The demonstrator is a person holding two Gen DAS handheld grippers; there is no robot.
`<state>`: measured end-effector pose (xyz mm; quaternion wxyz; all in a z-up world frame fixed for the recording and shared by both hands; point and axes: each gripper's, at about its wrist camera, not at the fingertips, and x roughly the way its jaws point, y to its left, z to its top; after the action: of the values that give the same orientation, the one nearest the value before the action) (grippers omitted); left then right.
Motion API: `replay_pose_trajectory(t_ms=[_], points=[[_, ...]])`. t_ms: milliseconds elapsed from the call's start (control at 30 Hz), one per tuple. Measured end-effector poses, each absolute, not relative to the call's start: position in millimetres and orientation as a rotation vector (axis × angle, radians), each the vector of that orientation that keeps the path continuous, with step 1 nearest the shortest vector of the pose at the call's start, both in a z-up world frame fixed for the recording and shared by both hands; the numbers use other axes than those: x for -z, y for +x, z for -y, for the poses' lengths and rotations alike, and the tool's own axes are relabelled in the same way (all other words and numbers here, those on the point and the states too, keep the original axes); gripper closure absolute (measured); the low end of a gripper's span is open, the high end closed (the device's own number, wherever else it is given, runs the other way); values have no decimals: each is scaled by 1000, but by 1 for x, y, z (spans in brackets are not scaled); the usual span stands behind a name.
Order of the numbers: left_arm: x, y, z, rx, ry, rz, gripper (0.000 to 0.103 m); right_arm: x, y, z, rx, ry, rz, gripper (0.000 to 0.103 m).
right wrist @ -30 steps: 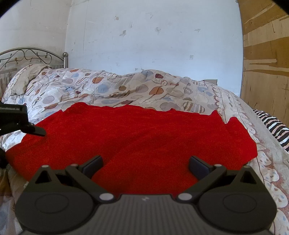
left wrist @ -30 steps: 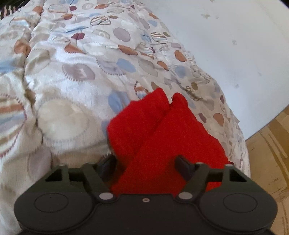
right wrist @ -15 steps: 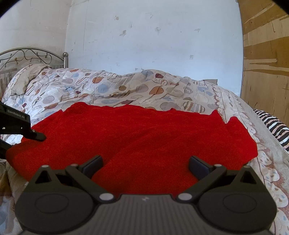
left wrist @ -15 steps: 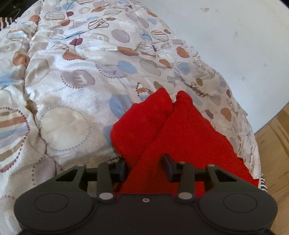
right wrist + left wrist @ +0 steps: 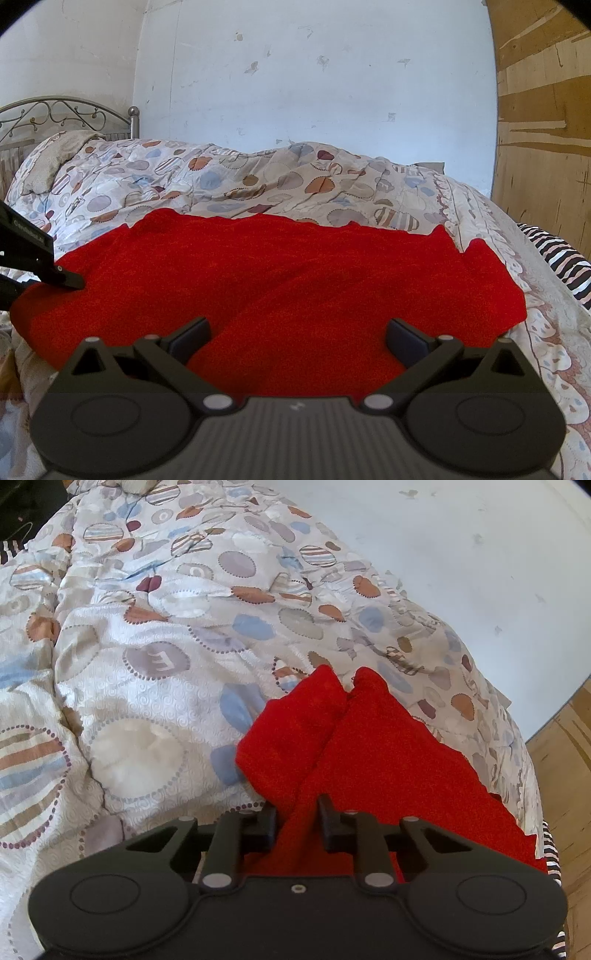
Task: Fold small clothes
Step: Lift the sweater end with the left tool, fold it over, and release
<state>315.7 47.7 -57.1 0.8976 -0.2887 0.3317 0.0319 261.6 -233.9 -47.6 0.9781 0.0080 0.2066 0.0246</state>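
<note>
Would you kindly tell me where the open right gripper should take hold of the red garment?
Probably the near hem of the red garment, directly ahead of the right gripper. That edge lies flat on the quilt between the open jaws, while the left gripper already pinches the other end.

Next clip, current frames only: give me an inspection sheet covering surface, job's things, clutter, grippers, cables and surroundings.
Surface: bed under a rumpled patterned quilt.
Job's things: one red garment spread flat on the quilt; one end shows two rounded corners side by side.
Clutter: striped cloth at the bed's right edge; a pillow near the headboard.
Grippers: left gripper shut on the red garment's edge; right gripper open, hovering over the garment's near edge.
Cables: nothing seen.
Surroundings: scuffed white wall, metal headboard, wooden panel on the right.
</note>
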Motion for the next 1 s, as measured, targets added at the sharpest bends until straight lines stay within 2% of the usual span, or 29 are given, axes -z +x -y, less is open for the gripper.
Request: replay_pose_trajectory(t_ms=[500,833,933,1000], points=[[14,323,-19,-11,-461,-642,88,16,250,261,-70,68,-479,0],[-49,332,87,149,-263,-575,91,-10,195,325,81,108,-489,0],[-59,325,126,252,-214,-563,98,-14,175,354,174,140,-485,0],[-58,320,151,320,-191,-589,98,-12,164,372,238,155,-493,0]])
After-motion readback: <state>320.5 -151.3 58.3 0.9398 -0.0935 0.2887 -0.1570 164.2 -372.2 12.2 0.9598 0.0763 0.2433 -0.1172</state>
